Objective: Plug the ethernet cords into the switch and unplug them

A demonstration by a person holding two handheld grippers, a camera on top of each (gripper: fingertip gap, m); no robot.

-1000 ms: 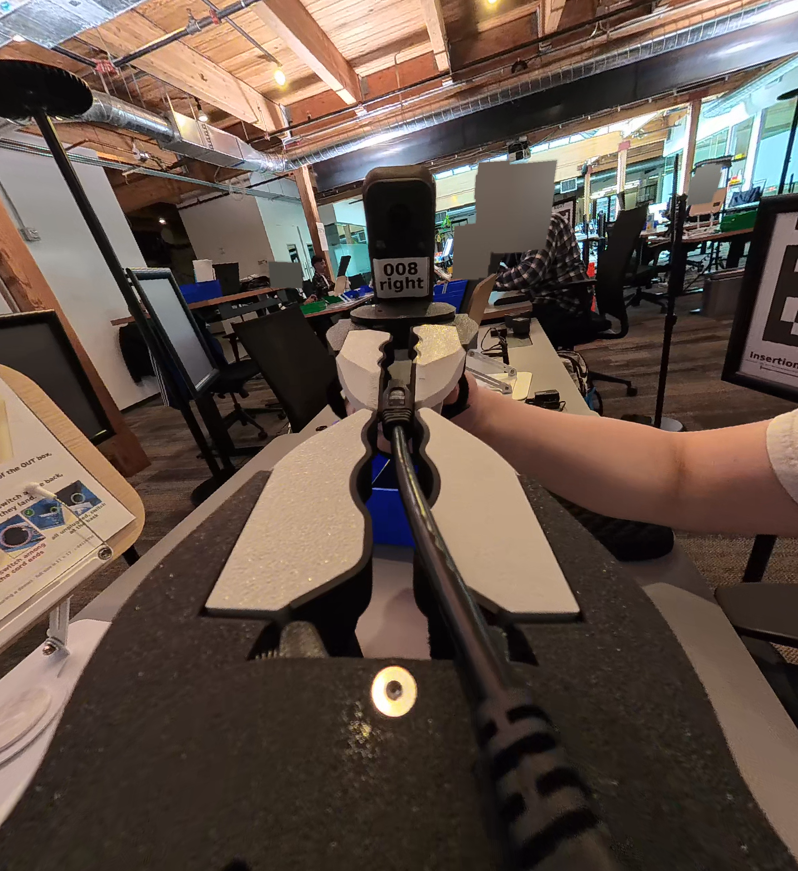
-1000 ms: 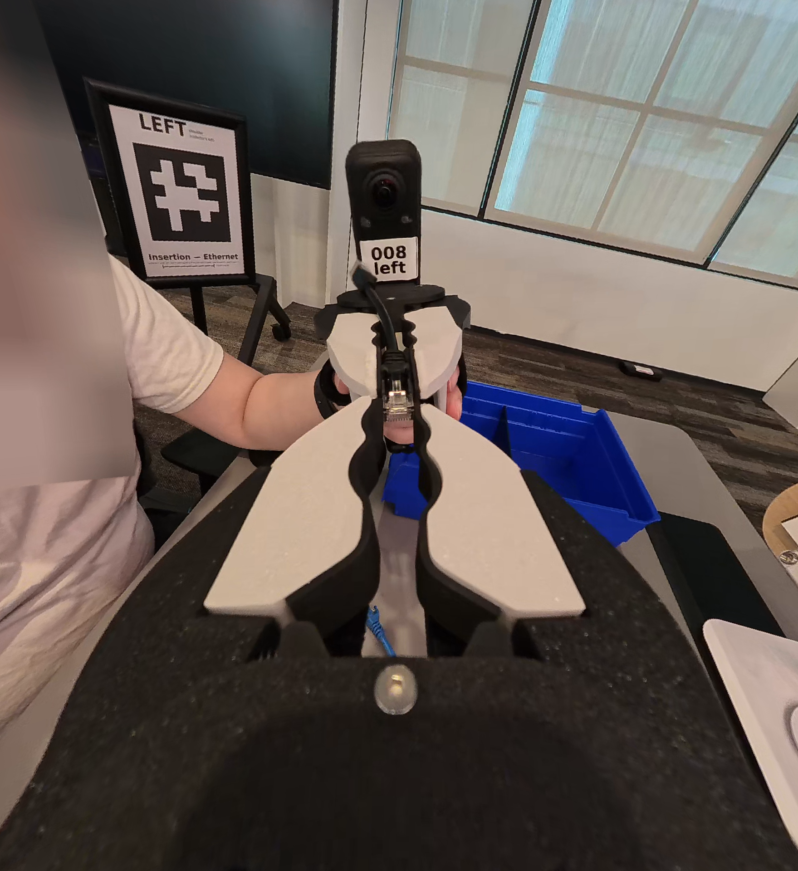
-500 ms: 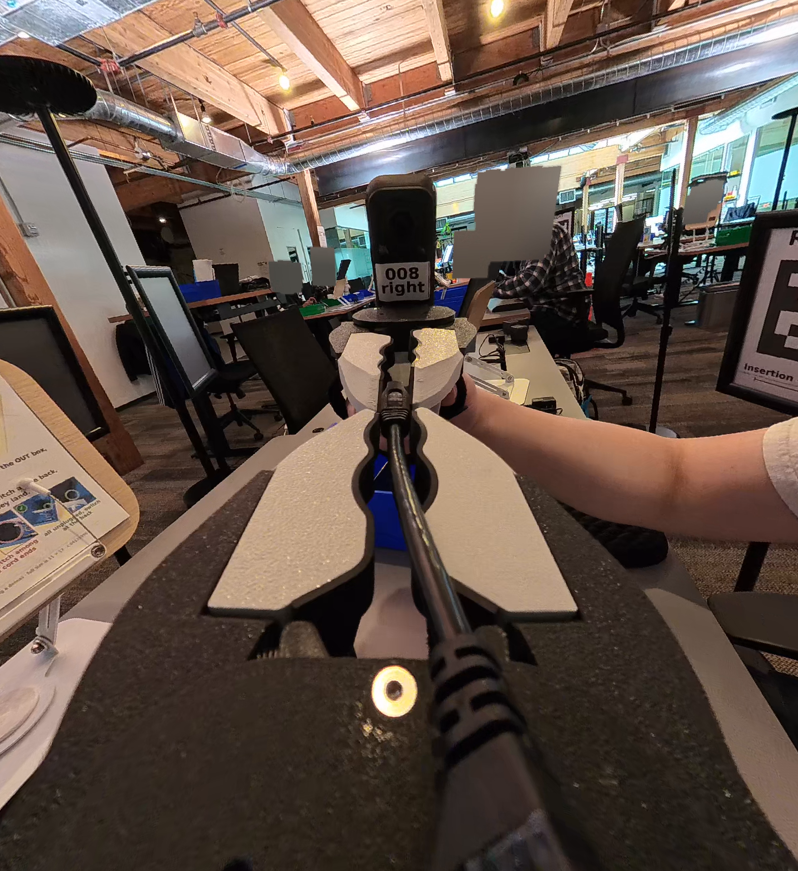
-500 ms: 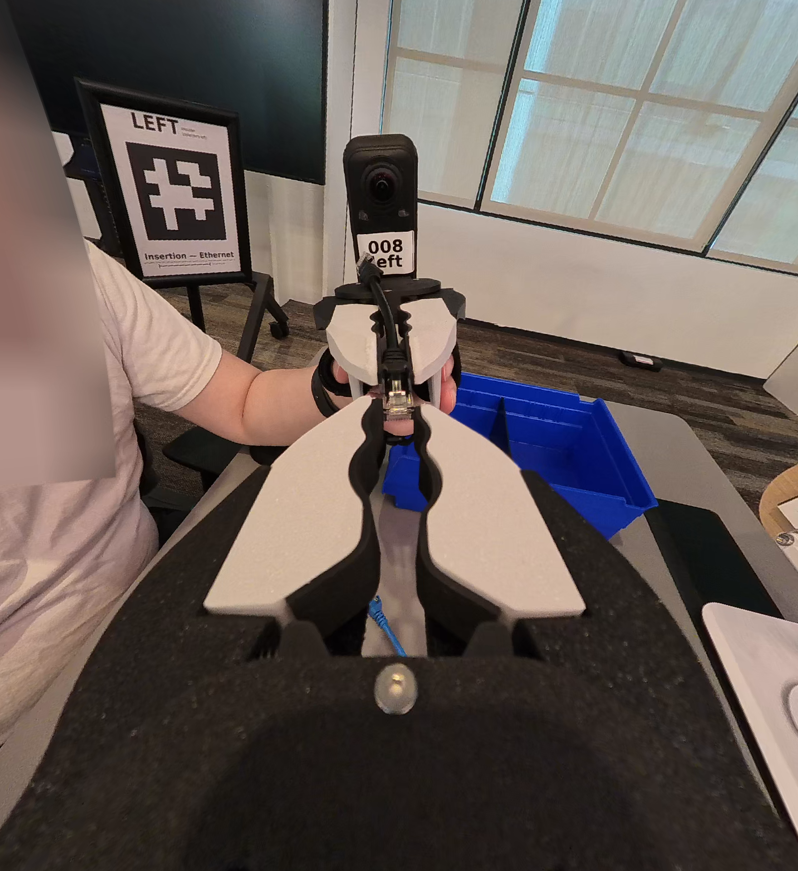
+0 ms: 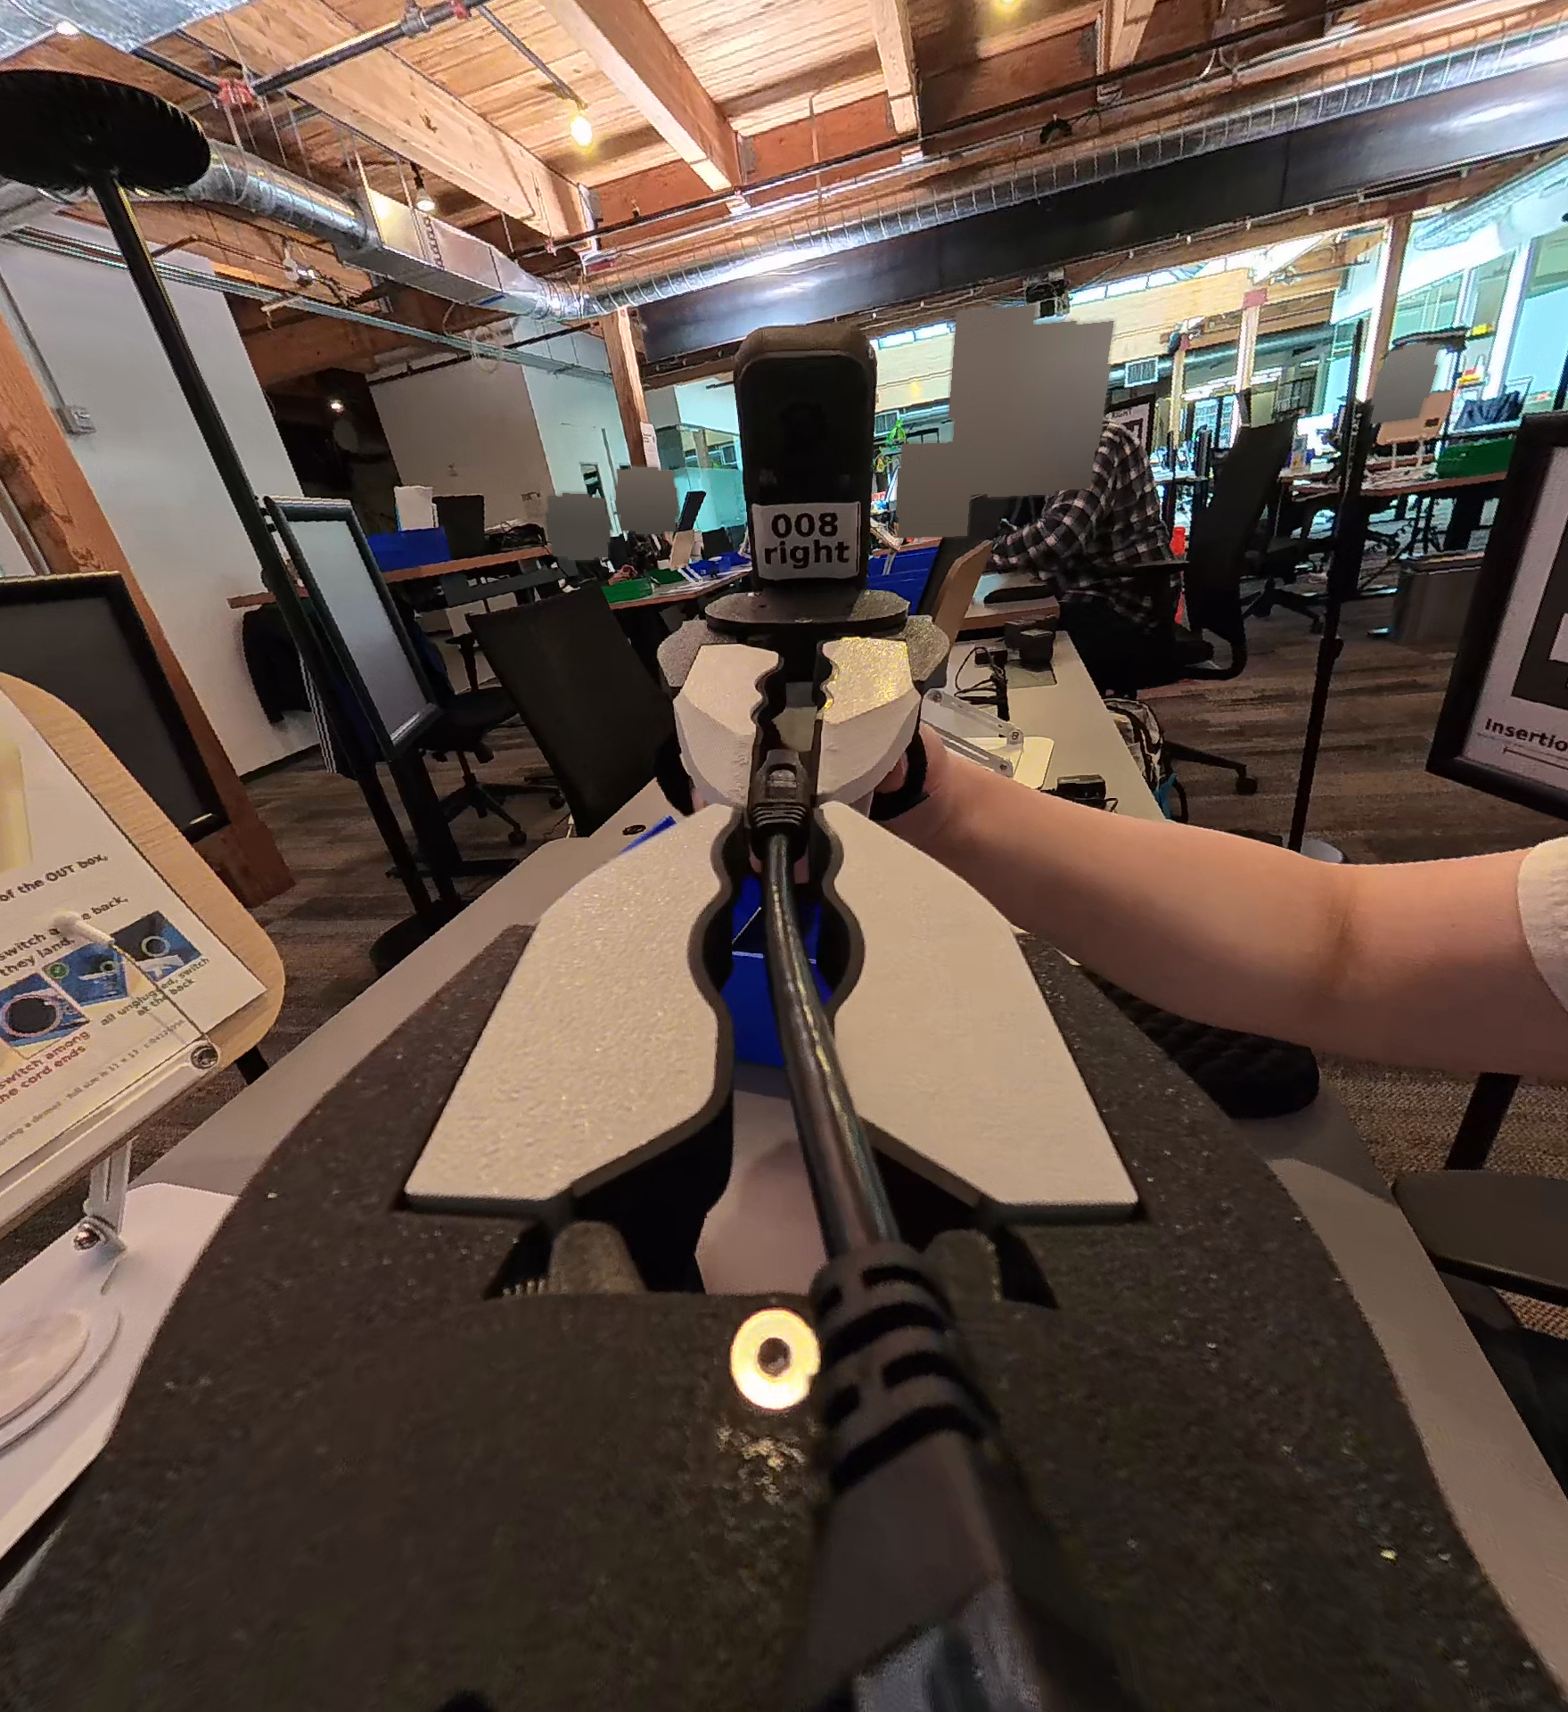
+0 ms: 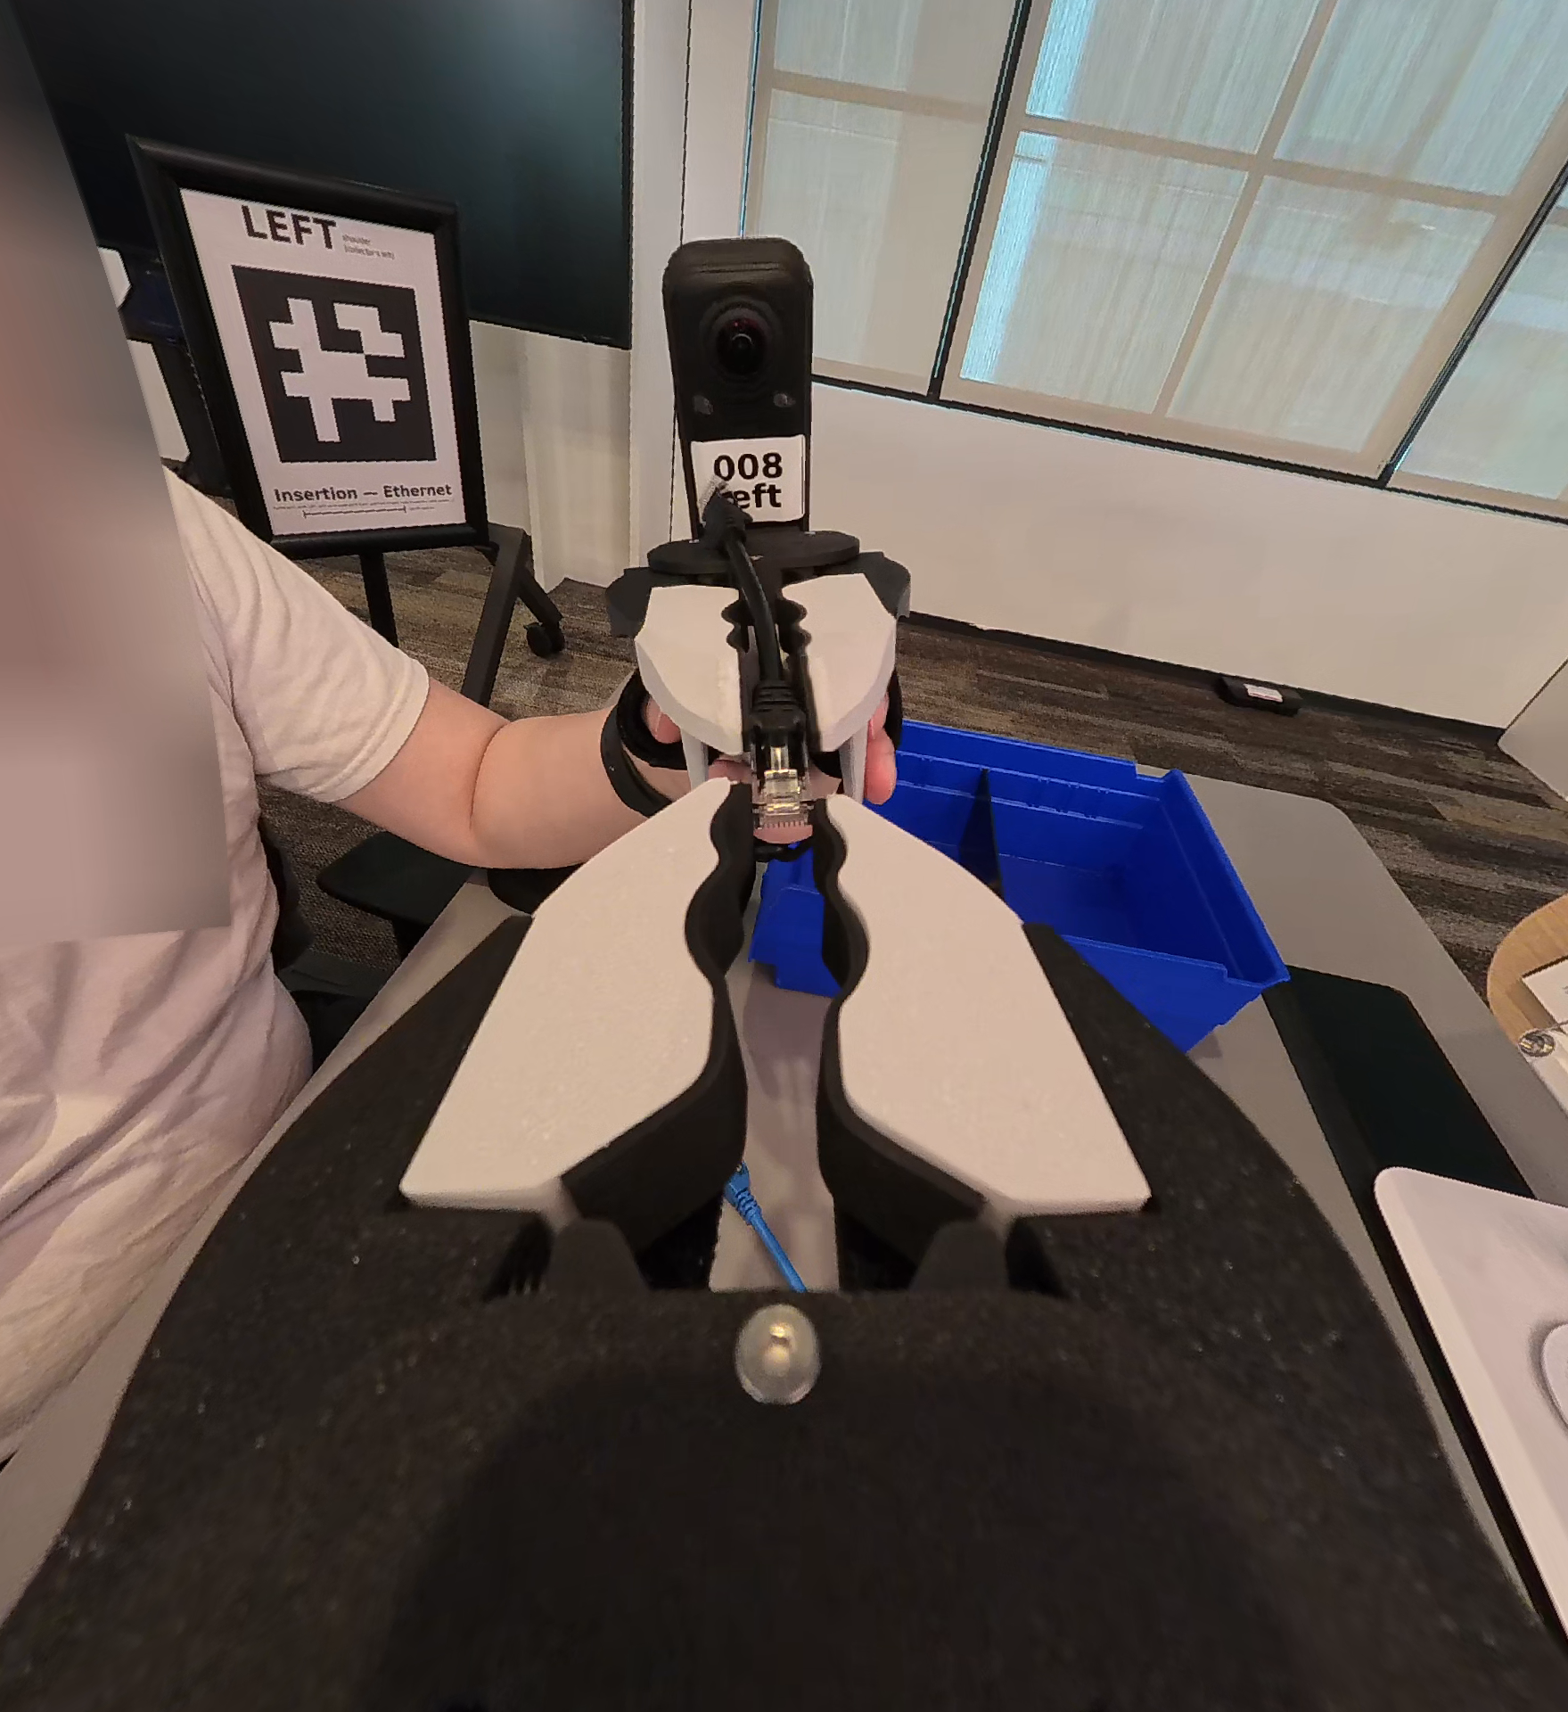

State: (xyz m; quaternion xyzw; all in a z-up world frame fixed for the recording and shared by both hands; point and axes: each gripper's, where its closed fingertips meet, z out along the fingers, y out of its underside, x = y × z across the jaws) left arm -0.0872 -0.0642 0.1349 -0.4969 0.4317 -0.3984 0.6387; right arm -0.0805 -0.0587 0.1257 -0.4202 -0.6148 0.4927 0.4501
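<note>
The left gripper [image 5: 784, 829] clamps the stiff, glossy black ethernet cord [image 5: 812, 1019] behind its boot, its clear plug [image 6: 778, 787] mid-air above the blue bin's [image 6: 1085, 889] left edge, between the narrowly parted right gripper [image 6: 778, 824] tips (grip unclear), where a skewed handover could drop it.

The black cord [image 5: 798, 1010] clamped in the left gripper [image 5: 784, 834] has a smooth rubbery jacket and clear glossy plastic plug [image 6: 778, 787] (gripper faces grainy, matt white), with a glossy blue plastic bin [image 6: 1085, 889] beyond.
</note>
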